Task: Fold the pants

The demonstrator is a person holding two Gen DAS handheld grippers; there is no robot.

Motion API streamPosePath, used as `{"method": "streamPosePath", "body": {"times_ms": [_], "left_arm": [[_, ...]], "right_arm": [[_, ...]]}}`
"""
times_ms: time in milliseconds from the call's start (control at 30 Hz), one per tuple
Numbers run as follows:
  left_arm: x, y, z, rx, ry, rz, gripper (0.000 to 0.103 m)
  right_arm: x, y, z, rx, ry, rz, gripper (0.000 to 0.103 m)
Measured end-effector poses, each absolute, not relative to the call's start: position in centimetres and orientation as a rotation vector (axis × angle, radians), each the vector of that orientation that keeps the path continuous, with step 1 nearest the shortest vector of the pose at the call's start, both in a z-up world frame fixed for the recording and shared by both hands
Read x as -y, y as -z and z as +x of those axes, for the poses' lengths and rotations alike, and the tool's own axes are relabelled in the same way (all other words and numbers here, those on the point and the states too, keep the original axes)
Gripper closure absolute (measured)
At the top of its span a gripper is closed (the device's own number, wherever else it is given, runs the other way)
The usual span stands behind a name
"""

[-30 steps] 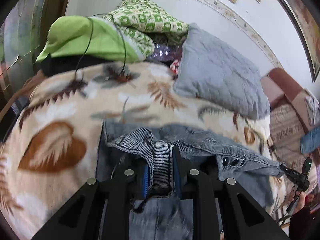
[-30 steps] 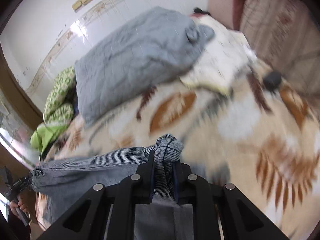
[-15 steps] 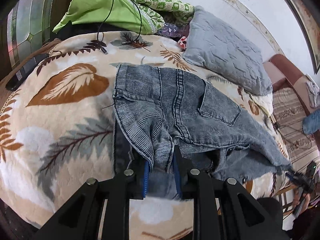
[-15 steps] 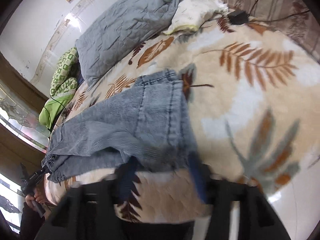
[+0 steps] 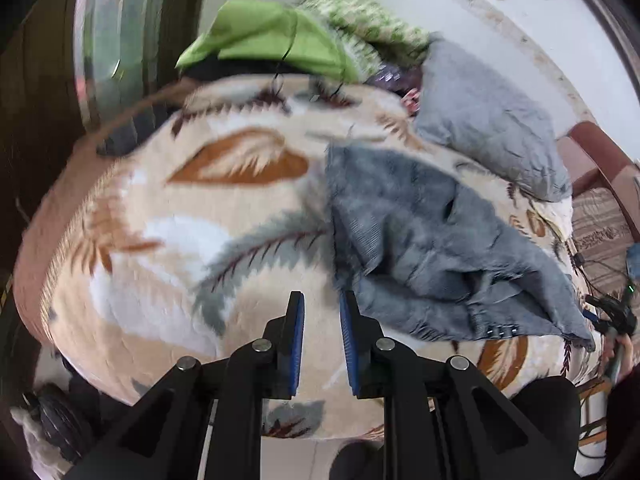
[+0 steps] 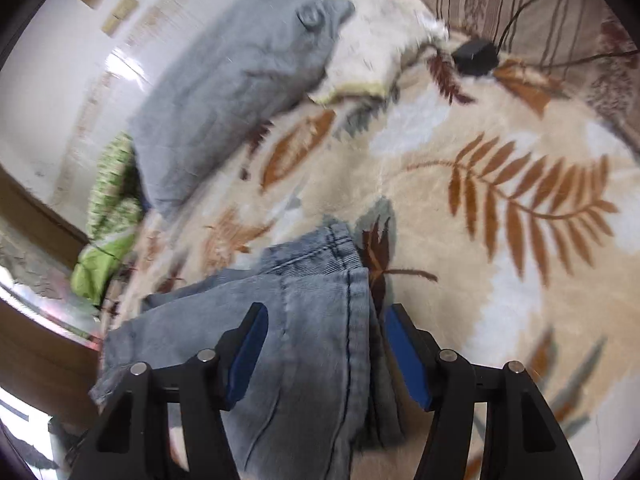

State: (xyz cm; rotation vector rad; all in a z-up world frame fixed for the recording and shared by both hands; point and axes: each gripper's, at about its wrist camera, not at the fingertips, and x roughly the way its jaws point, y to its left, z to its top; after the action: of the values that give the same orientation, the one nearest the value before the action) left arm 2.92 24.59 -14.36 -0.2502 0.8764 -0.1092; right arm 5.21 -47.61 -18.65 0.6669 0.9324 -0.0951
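The grey-blue denim pants [image 5: 432, 248] lie crumpled on the leaf-patterned blanket [image 5: 200, 240], to the right of my left gripper [image 5: 322, 304]. The left gripper holds nothing; its blue pads stand a narrow gap apart, just left of the pants' near edge. In the right wrist view the pants [image 6: 316, 320] lie flat under my right gripper [image 6: 324, 320], whose jaws stand wide open over the fabric, with a hem or waistband edge just beyond them.
A grey pillow [image 5: 488, 120] and green bedding [image 5: 272, 36] lie at the head of the bed. The right wrist view shows the pillow [image 6: 236, 92], a white cloth [image 6: 380, 56] and a black charger with cable [image 6: 476, 56]. The bed's edge falls away below the left gripper.
Both grippers have let go of the pants. The left one has shifted left off the fabric over bare blanket. The right one opened wide; the pants now rest on the bed.
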Motion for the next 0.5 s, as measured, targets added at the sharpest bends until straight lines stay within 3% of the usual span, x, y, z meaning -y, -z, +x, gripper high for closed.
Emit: {"method": "streamPosePath", "body": {"times_ms": [67,100,167,500], "left_arm": [[-23.2,13.0,3.4,-0.847,0.153,-0.236,0.084],[-22.6,12.6,3.7,-0.838,0.165,-0.231,0.084],[-20.7,11.6,4.8,-0.815,0.21,-0.222,0.084],[-9.5,12.1,11.4,-0.84,0.372,-0.164,0.084]], "right_arm": [[47.2,19.7,6.7,-0.977,0.114,0.64,0.065],[47.1,19.7,7.1,-0.983,0.136,0.606,0.067],[46.5,19.2,7.3,-0.975,0.154,0.53,0.088],[47.8,10.7,7.7,-0.711,0.181,0.48,0.089]]}}
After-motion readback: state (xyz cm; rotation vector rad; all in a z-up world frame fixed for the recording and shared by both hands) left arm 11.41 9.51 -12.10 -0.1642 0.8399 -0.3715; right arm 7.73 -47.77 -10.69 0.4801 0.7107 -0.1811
